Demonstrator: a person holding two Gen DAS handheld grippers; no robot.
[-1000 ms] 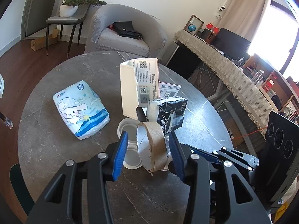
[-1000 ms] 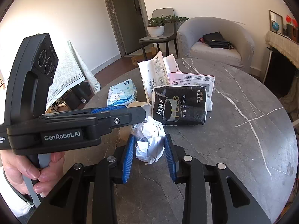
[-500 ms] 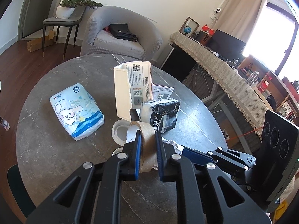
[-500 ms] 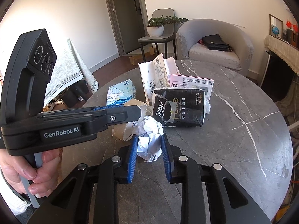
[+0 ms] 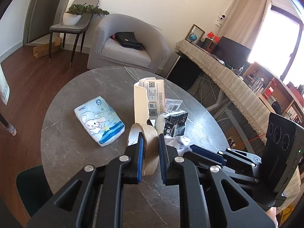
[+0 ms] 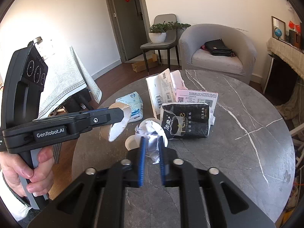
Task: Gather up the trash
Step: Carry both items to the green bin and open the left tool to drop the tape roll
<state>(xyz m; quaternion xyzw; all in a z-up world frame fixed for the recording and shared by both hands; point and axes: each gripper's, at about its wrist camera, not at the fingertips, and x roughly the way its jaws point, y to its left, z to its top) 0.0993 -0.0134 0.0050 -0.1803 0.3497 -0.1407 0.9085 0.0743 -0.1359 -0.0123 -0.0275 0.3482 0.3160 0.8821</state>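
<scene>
Trash lies clustered near the middle of the round bench (image 5: 62,142), whose top is dark grey stone with thin white veins. The left tool (image 5: 150,148) is clamped on a flattened brown cardboard tape core (image 5: 150,142), its ring squashed between the blue ribbed pads and one torn edge showing white; in the right wrist view the core hangs clear of the bench top. The right tool (image 6: 151,152) is squeezed onto a crumpled white paper wad (image 6: 152,134), creased and lumpy, sitting just beside a small round white plastic lid (image 6: 132,142). Behind the wad lies a glossy black tissue pack (image 6: 186,121), its wrapper torn open at one end. A torn white cardboard box (image 6: 161,93) printed with barcodes stands upright behind it, a flat pink-edged leaflet (image 6: 197,98) propped next to it. A soft pale-blue tissue pack (image 5: 98,120) with a cartoon rabbit lies apart, to the left. A hand (image 6: 30,172) grips the left tool's handle.
</scene>
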